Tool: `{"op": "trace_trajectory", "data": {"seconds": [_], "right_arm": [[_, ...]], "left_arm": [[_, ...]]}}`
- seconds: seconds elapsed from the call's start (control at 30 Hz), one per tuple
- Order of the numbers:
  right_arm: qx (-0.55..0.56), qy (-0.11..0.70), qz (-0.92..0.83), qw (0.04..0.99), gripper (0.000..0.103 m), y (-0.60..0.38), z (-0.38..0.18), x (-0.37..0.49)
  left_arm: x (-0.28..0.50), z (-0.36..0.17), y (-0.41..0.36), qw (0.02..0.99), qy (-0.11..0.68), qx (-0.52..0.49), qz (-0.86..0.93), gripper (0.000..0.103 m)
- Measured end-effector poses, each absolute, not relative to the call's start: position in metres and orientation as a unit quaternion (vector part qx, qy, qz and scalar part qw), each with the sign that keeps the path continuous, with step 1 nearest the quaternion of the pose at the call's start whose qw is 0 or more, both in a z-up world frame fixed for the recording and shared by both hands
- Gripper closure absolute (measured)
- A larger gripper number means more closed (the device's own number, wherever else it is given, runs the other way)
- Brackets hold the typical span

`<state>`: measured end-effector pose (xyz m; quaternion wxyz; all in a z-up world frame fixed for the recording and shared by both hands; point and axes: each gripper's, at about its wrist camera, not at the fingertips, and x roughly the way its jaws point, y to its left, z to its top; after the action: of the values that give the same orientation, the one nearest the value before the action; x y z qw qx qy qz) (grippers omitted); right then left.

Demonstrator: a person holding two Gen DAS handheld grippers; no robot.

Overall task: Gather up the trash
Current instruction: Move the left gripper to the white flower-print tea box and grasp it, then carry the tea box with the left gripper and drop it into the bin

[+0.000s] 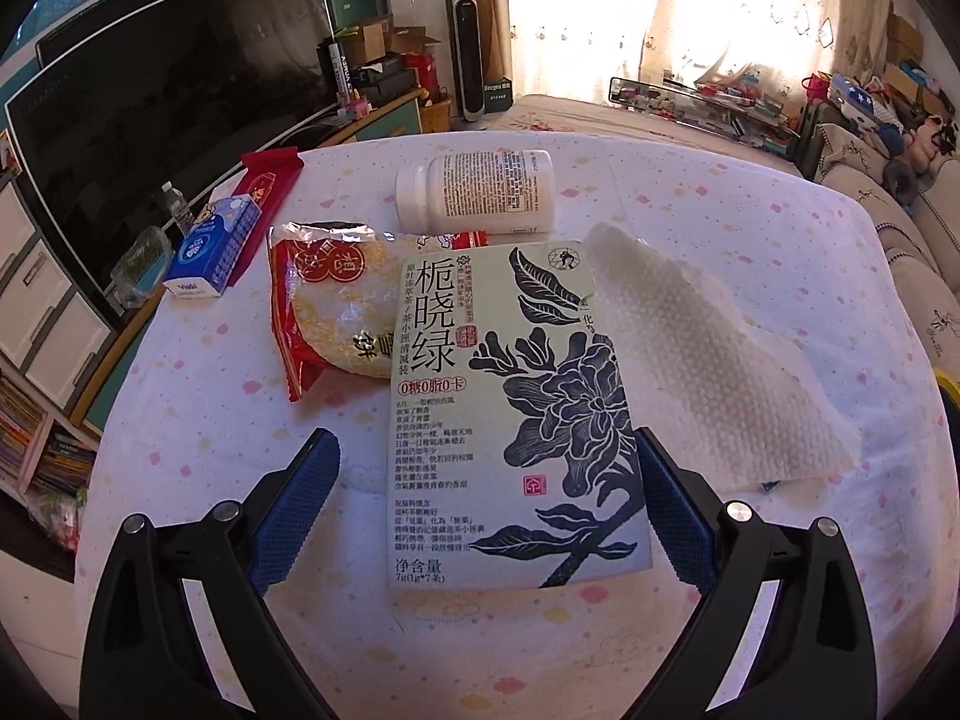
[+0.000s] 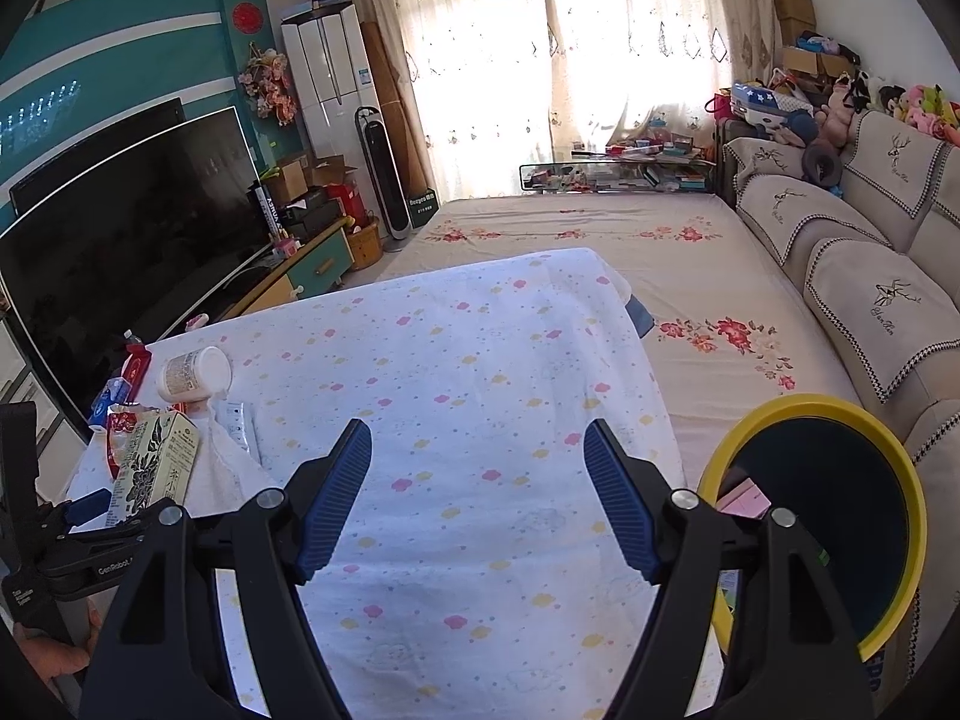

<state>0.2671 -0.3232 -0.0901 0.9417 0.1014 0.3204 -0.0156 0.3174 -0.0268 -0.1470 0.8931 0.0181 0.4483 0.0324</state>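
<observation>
A pale green tea box (image 1: 510, 414) with a black flower print lies on the table between the fingers of my open left gripper (image 1: 483, 450). The right pad touches the box's edge; the left pad stands apart. Beside it lie a red snack packet (image 1: 324, 306), a white pill bottle (image 1: 474, 192) on its side, a crumpled paper towel (image 1: 714, 360), a blue tissue pack (image 1: 216, 246) and a red wrapper (image 1: 270, 180). My right gripper (image 2: 477, 438) is open and empty over bare tablecloth. The yellow-rimmed bin (image 2: 828, 516) stands to its right. The tea box (image 2: 159, 456) and bottle (image 2: 195, 372) show at far left.
The table wears a white cloth with coloured dots (image 2: 480, 360). A television (image 1: 150, 114) stands to the left, a bed with floral sheet (image 2: 600, 240) beyond, and a sofa (image 2: 870, 300) on the right. Pink items lie inside the bin.
</observation>
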Motion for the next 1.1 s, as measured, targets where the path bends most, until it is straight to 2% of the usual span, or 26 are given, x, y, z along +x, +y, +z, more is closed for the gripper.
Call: {"op": "trace_trajectory", "data": {"seconds": [0.1,0.17,0.37,0.73,0.8,0.83,1.1], "right_arm": [[0.101,0.323,-0.013,0.941,0.033,-0.323,-0.091,0.267],[0.098,0.323,-0.013,0.941,0.032,-0.322,-0.092,0.267],[0.1,0.323,-0.012,0.941,0.032,-0.321,-0.092,0.267],[0.093,0.295,-0.037,0.95,0.032,-0.328,-0.079,0.257],[0.097,0.293,-0.045,0.95,0.032,-0.338,-0.073,0.253],[0.104,0.298,-0.043,0.948,0.028,-0.344,-0.071,0.25],[0.114,0.28,-0.089,0.949,0.027,-0.406,-0.062,0.187]], "left_arm": [[0.32,-0.148,-0.025,0.894,0.446,0.011,0.03,0.016],[0.321,-0.15,-0.023,0.894,0.447,0.006,0.026,0.031],[0.298,-0.14,-0.014,0.899,0.438,-0.007,-0.001,0.031],[0.2,-0.102,-0.03,0.915,0.4,0.016,-0.054,0.031],[0.189,-0.098,-0.042,0.914,0.399,0.017,-0.073,0.031],[0.186,-0.097,-0.049,0.913,0.4,0.02,-0.083,0.031],[0.183,-0.092,-0.148,0.897,0.397,0.066,-0.184,0.031]]}}
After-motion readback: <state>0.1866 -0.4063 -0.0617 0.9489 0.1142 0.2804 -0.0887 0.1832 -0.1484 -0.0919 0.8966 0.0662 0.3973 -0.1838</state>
